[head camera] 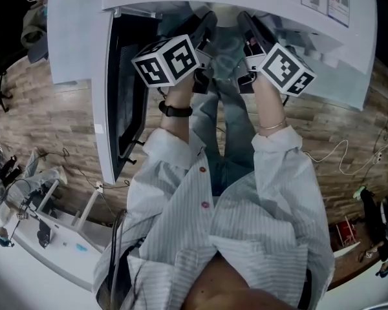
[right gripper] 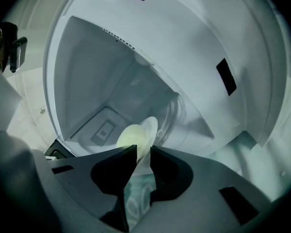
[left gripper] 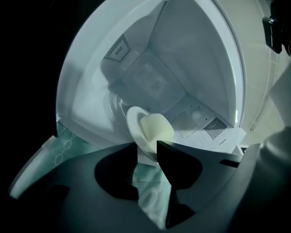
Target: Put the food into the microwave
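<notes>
Left hand-held gripper [left gripper: 146, 148] loose around plate [left gripper: 135, 123] rim, right hand-held gripper [right gripper: 143, 152] clamped; both tilted down inside microwave [left gripper: 194, 57].

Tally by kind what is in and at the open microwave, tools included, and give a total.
Microwave: 1
Plate: 1
Pale bun on the plate: 1
Tools: 2, left tool and right tool
Total: 5
</notes>
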### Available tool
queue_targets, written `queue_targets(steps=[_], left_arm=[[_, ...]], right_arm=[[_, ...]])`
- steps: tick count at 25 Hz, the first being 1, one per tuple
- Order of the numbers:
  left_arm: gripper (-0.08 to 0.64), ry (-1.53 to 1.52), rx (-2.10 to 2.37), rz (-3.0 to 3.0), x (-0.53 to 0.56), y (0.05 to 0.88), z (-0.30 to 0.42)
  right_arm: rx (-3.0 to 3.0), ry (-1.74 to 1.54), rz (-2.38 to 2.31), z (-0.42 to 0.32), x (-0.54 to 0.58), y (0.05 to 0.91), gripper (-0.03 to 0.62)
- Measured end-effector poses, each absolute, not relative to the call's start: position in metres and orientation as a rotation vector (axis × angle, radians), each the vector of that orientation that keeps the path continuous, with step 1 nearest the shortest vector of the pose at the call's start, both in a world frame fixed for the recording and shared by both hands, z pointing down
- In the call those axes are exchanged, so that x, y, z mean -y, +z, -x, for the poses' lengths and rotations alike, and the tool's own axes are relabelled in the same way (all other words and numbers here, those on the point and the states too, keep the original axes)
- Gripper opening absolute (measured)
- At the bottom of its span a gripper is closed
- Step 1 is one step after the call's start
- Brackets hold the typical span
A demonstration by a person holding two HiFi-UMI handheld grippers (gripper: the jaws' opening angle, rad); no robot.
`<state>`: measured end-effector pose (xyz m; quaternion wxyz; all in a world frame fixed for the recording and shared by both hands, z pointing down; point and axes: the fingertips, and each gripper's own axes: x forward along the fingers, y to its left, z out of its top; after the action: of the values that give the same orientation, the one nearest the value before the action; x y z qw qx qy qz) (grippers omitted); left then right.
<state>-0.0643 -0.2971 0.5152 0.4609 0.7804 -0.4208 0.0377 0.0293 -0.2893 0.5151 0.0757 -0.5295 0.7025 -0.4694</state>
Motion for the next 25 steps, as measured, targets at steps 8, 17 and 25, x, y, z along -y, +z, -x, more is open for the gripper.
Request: queue_targets(steps=[8,17,25], left_arm=[[0.135,0.207,1.064,-1.996,0.307,0.514,0.062],[0.19,0.349,1.146,-2.061,0.311,0.516,0.068],[0.193,0.354,1.186,-2.062,0.318,0.517,0.071]], right_arm=[[-2.184,-1.339,1.669,-0.031,0.297,0.514,0.099],[-2.324,-1.195,1.783,-0.026,0.303,0.507,0.11],[-2.394,-1.134,1.823,-0.024,0.315,0.507,0.114]])
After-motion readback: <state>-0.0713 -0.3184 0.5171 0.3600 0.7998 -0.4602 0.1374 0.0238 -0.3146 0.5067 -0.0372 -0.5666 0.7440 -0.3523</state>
